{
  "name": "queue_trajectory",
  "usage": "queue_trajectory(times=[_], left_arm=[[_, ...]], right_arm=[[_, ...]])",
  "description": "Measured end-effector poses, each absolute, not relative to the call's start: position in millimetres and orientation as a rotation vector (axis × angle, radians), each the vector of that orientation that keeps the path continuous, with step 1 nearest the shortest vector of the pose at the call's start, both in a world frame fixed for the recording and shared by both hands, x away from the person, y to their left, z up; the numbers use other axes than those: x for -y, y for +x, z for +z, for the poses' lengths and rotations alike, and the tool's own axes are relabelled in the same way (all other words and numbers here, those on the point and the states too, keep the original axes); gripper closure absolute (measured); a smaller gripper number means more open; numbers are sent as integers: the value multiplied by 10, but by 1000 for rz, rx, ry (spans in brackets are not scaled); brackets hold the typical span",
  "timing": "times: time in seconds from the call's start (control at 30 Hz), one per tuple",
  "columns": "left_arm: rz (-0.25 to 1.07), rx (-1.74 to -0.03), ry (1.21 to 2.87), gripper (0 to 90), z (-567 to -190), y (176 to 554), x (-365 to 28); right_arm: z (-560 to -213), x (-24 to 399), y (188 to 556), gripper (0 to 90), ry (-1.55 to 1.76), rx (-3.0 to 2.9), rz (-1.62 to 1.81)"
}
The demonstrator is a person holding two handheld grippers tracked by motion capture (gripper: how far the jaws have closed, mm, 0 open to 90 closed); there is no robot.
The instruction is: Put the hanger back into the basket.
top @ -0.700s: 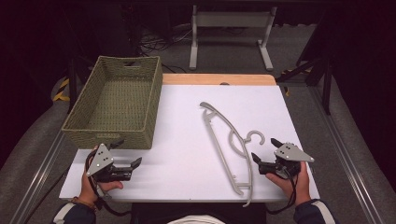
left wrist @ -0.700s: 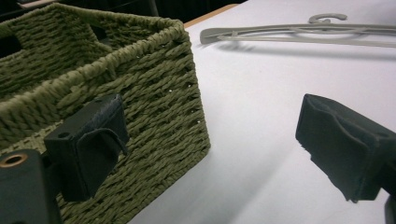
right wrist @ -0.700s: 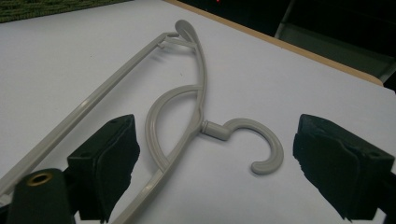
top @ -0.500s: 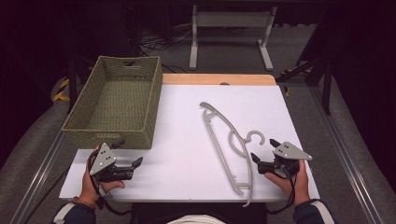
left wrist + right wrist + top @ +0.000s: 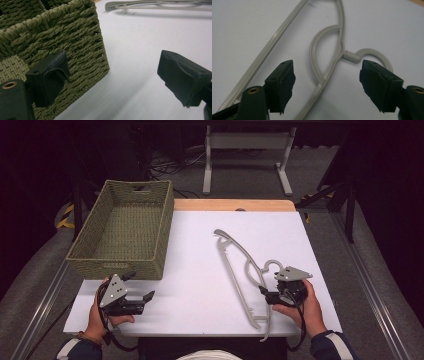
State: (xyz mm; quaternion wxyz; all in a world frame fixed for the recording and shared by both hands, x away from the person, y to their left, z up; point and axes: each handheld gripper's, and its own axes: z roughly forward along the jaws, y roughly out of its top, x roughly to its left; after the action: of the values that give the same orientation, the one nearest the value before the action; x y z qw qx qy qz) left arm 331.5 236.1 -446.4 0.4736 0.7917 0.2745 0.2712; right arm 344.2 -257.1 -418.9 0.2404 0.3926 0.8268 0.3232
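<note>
A woven green basket [image 5: 125, 232] stands on the white table [image 5: 200, 270] at its left side (nothing lies inside). Beyond the far wooden edge [image 5: 232, 205], a grey metal stand [image 5: 247, 155] rests on the floor.

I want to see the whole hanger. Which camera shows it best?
The high view: the grey hanger lies flat on the white table, seen end to end. The right gripper view is close up, with its neck and hook between the open right gripper. The left gripper view catches a thin strip along the top.
</note>
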Motion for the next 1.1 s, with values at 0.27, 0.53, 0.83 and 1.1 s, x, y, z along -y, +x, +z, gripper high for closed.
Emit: queue_trajectory(times=[0.27, 0.53, 0.83, 1.1], left_arm=[[642, -674, 1949, 103, -4472, 3316, -2351], [629, -669, 1966, 103, -4476, 3318, -2334], [615, -664, 1983, 103, -4483, 3304, -2291], [609, -663, 1991, 107, -4490, 3305, -2286]], right_arm=[[-4347, 2572, 3669, 482, 1213, -2446, 699], [-4306, 2516, 3877, 635, 1188, -2584, 612], [-4235, 2392, 4079, 740, 1190, -2698, 435], [-4235, 2387, 4112, 815, 1155, -2702, 440]])
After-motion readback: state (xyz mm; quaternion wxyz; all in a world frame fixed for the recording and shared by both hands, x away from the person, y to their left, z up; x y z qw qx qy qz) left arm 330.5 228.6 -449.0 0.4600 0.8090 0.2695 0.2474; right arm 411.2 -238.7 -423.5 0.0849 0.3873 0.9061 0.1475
